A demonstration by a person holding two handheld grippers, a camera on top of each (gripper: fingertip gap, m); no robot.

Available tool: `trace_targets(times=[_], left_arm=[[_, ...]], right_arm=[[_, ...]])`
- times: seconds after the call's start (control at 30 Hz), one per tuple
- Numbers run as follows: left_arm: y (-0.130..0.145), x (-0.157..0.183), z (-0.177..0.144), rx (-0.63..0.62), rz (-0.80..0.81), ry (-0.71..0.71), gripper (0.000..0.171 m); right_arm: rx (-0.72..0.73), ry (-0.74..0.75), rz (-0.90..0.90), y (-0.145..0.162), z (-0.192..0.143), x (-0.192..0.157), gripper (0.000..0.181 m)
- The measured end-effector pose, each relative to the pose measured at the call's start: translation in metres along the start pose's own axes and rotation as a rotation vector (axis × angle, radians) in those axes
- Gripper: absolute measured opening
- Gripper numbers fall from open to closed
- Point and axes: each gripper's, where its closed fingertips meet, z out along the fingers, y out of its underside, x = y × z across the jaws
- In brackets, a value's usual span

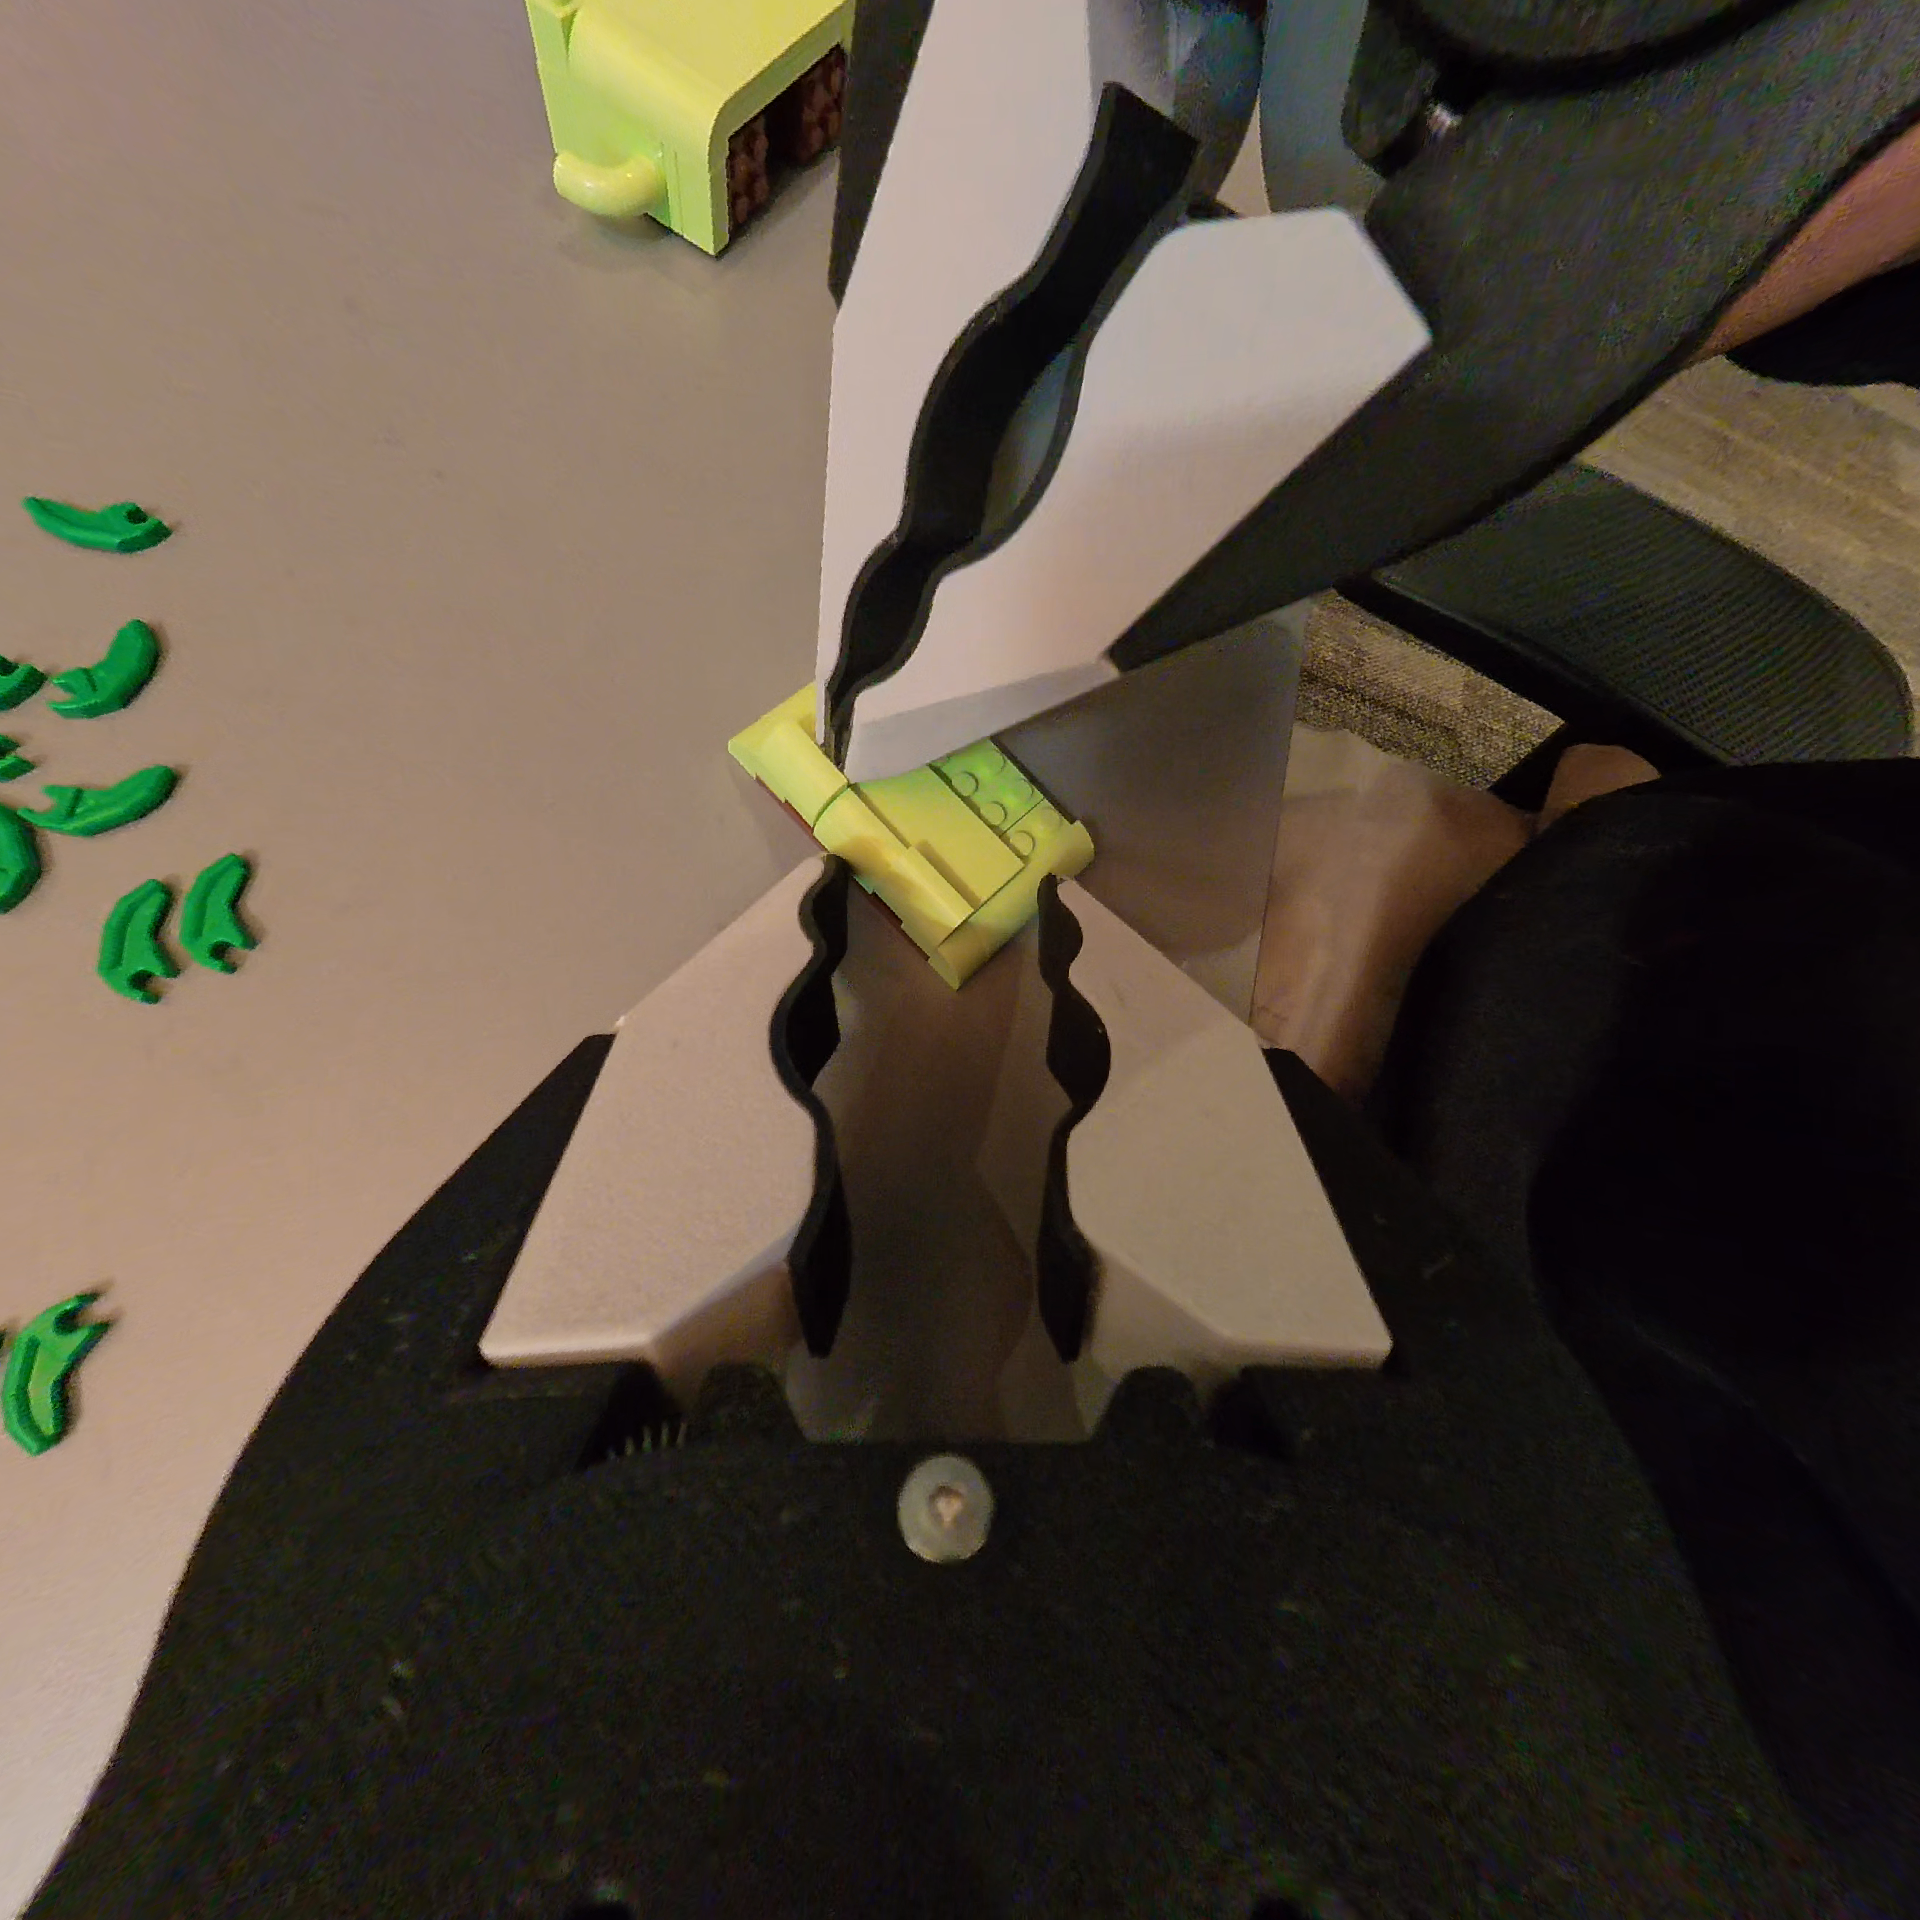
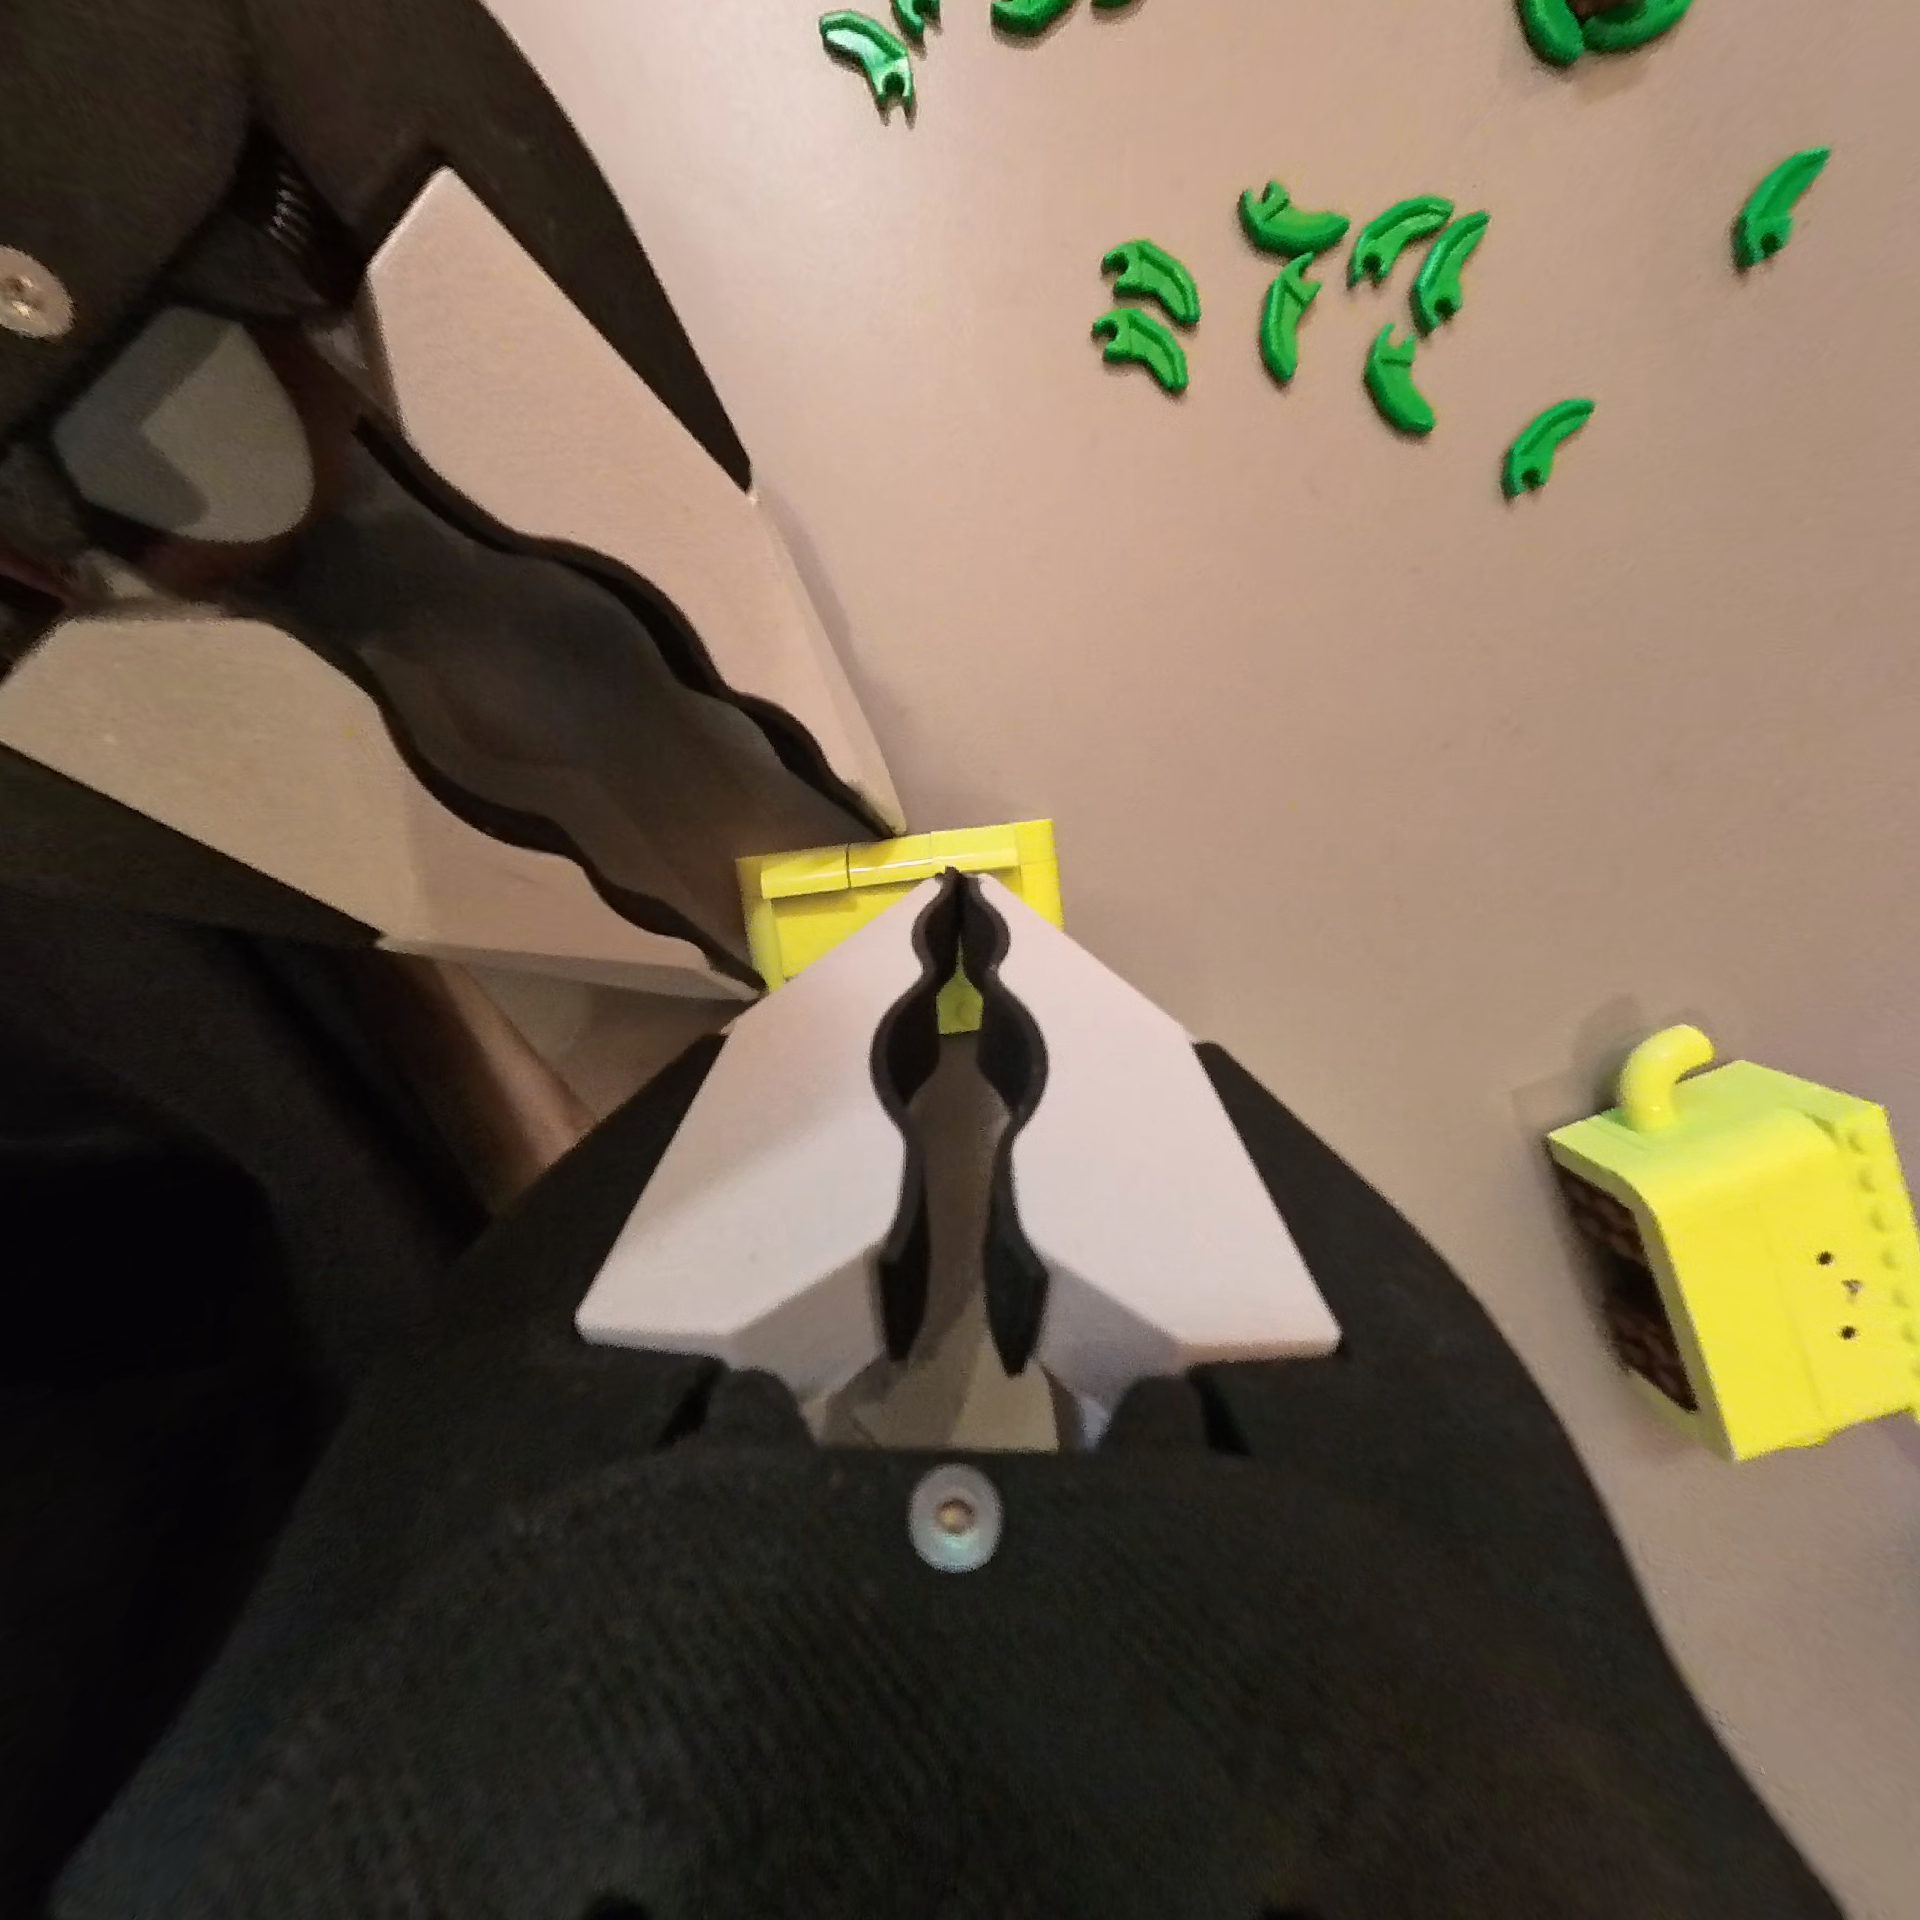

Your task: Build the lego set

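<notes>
a plain grey counter [image 1: 436,436] fills both views, with an office chair [image 1: 1662,623] and carpet past its edge at 2 o'clock in the left wrist view. the left hand-held gripper [image 1: 940,883] has its jaws clamped on a small lime block [image 1: 935,842], one wavy black pad on each side, holding it at the counter's edge. the right hand-held gripper [image 2: 954,881] comes down from 12 o'clock in the left wrist view, jaws together, tips touching the block's upper rim; a sliver of lime shows between its pads in the right wrist view, though i cannot tell whether it is a separate piece. a bigger lime build [image 2: 1745,1257] with brown bricks underneath and a curved hook sits well apart, at 4 o'clock in the right wrist view. green leaves [image 2: 1299,301] lie scattered at 1 o'clock there, and at 9 o'clock in the left wrist view.
</notes>
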Motion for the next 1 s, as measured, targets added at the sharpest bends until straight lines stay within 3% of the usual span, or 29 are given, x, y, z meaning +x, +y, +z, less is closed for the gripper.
trace_targets(times=[0.33,0.63,1.0], left_arm=[[0.0,-0.001,0.0,-0.004,-0.02,0.012,0.035],[0.001,0.0,0.001,-0.004,-0.021,0.014,0.035],[0.001,0.0,0.001,-0.005,-0.019,0.012,0.035]], right_arm=[[0.231,-0.088,0.051,-0.001,-0.004,-0.003,0.0],[0.207,-0.099,-0.036,0.004,-0.005,-0.018,0.0],[0.169,-0.079,-0.021,0.006,-0.003,-0.022,0.0]])
